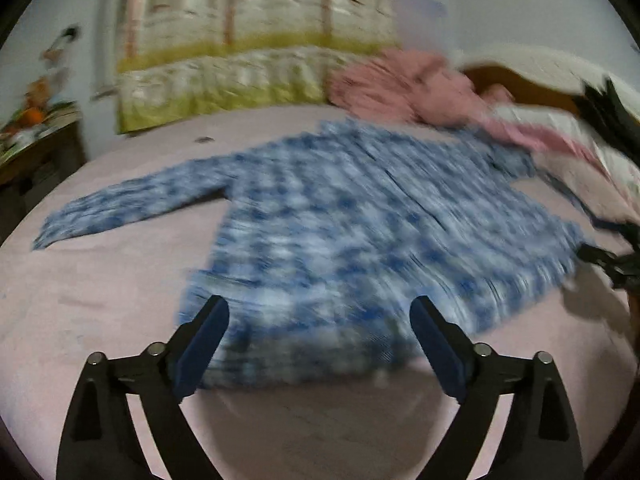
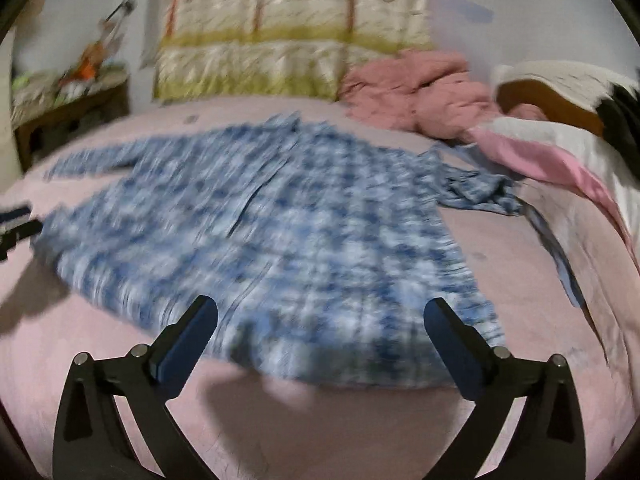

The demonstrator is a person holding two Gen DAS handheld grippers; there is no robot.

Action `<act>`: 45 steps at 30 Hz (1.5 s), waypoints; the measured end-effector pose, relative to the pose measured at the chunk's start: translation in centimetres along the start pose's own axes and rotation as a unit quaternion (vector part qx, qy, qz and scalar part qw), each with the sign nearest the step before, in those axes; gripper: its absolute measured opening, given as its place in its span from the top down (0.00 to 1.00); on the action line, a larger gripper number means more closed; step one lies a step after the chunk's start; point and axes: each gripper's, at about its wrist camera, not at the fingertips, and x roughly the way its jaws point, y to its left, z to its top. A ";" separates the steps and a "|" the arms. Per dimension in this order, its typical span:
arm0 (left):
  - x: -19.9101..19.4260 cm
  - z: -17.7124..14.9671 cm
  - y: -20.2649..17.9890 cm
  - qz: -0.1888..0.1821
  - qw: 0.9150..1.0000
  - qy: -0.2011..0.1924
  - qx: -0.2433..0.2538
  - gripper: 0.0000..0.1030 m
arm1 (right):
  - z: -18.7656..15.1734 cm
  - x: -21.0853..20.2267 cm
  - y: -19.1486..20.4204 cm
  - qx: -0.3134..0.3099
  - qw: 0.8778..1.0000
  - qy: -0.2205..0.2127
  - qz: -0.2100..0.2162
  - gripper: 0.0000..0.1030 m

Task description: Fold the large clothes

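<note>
A blue plaid shirt (image 1: 360, 232) lay spread flat across the middle of the pink bed (image 1: 80, 300), one sleeve stretched toward the bed's left edge and the other crumpled toward the right. The left gripper (image 1: 320, 312) and right gripper (image 2: 320, 312) both hung over the shirt's near hem, jaws wide apart, holding nothing. A pink blanket (image 2: 412, 92) was heaped at the far right corner.

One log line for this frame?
blue-and-white plaid shirt flat on pink bedsheet | left claw open, empty | right claw open, empty | fold not started
</note>
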 end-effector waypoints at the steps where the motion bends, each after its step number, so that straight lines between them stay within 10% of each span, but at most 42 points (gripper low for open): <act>1: 0.1 -0.2 -0.4 0.004 1.000 0.001 0.012 0.09 | -0.2 0.5 0.6 -0.023 1.000 0.015 -0.005 0.01; 9: 1.1 -1.2 -3.9 0.021 0.995 0.023 0.092 0.09 | -2.2 2.0 3.5 -0.112 0.990 0.079 -0.037 0.01; 18: 4.2 -2.4 -4.3 0.011 0.987 0.122 0.107 0.07 | -2.1 3.6 -0.6 -0.020 0.993 0.112 -0.042 0.01; 27: 5.4 -1.8 -0.2 0.081 0.988 0.125 0.036 0.00 | -2.4 4.5 -3.9 0.062 0.988 0.133 -0.043 0.01; 45: 5.0 -1.5 2.7 0.093 0.989 0.108 -0.026 0.00 | -2.5 3.9 -7.7 0.085 0.981 0.129 -0.115 0.01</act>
